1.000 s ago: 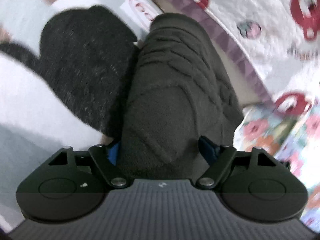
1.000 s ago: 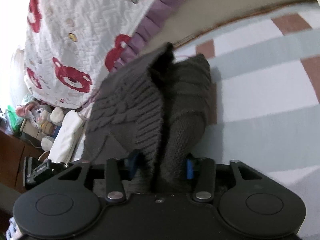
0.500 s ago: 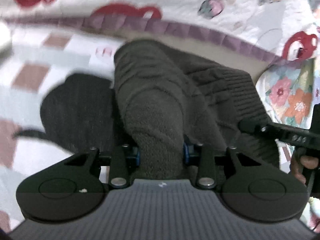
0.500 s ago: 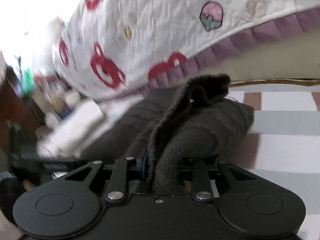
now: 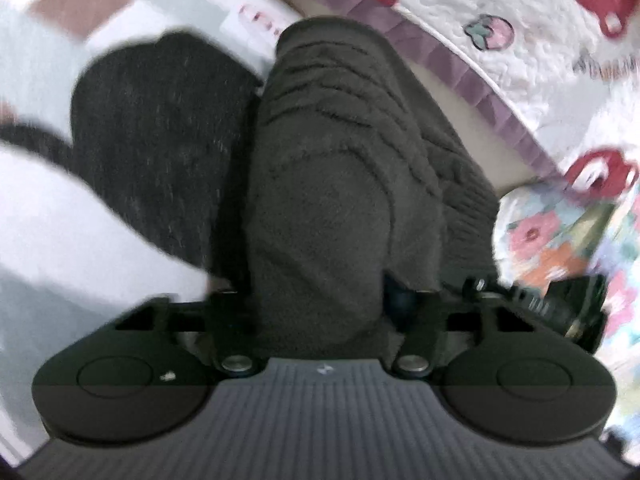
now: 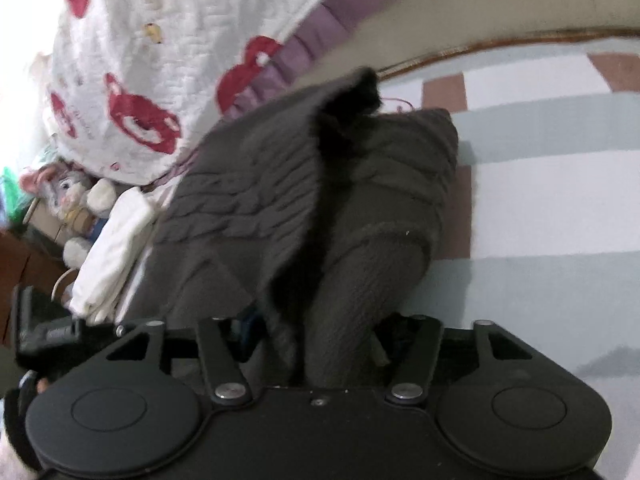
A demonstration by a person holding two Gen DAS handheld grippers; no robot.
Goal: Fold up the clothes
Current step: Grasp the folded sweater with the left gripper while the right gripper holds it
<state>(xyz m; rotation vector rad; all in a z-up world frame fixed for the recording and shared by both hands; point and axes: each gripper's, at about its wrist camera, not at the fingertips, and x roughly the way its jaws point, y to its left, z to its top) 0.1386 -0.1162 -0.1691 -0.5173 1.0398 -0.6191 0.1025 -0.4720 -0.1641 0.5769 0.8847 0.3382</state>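
A dark grey cable-knit sweater (image 5: 340, 152) fills the middle of the left wrist view, bunched into a thick fold. My left gripper (image 5: 320, 300) is shut on that fold; the fabric hides the fingertips. In the right wrist view the same sweater (image 6: 320, 208) is folded on itself with a dark gap between two layers. My right gripper (image 6: 320, 332) is shut on its near edge. The sweater rests partly on a checked sheet (image 6: 560, 184).
A black garment (image 5: 160, 128) lies left of the sweater. A white quilt with red bears and purple trim (image 6: 160, 60) rises behind. A floral cloth (image 5: 560, 232) is at right. Plush toys (image 6: 68, 200) and white folded fabric (image 6: 116, 252) sit at the left.
Both grippers swung with the sweater held: the left view turned back toward the black garment, the right view tilted down toward the sheet. Both grips stay on the sweater.
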